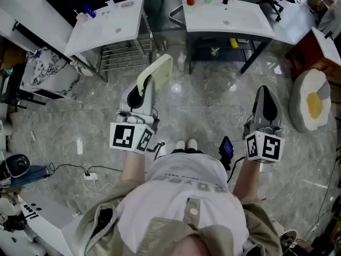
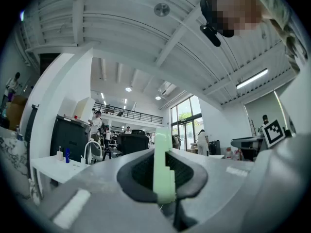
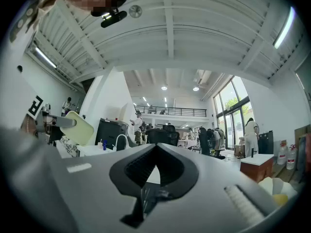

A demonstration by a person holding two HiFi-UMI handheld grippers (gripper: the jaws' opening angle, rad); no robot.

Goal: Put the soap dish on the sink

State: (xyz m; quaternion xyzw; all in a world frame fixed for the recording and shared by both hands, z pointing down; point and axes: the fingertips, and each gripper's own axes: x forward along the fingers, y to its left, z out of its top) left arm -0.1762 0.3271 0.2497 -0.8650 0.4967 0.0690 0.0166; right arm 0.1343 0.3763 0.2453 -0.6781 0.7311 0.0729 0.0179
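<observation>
The L gripper [image 1: 143, 94] is squeezing the pale green soap dish [image 1: 155, 72] by its edge, holding it up over the floor [image 1: 213, 108]. The white sinks [image 1: 106, 28] are sitting far ahead. The R gripper [image 1: 265, 92] is pinching closed w/ nothing in it.

Soap dish [image 1: 155, 72]: pale green plastic, smooth and matt. Left gripper [image 1: 144, 89] and right gripper [image 1: 265, 93]: grey plastic shells with a dull satin finish; the jaws are lined with black ribbed pads [image 2: 141, 171] that look rubbery. Marker cubes [image 1: 130, 137]: matt black print on white. Floor [image 1: 213, 97]: grey marbled stone or tile, polished, with glossy lamp reflections. Sink [image 1: 109, 28]: white, smooth, faintly glossy worktop over a bright metal wire rack [image 1: 120, 55]. Shirt [image 1: 184, 196]: white cloth. Egg-shaped cushion [image 1: 311, 103]: soft plush fabric.
</observation>
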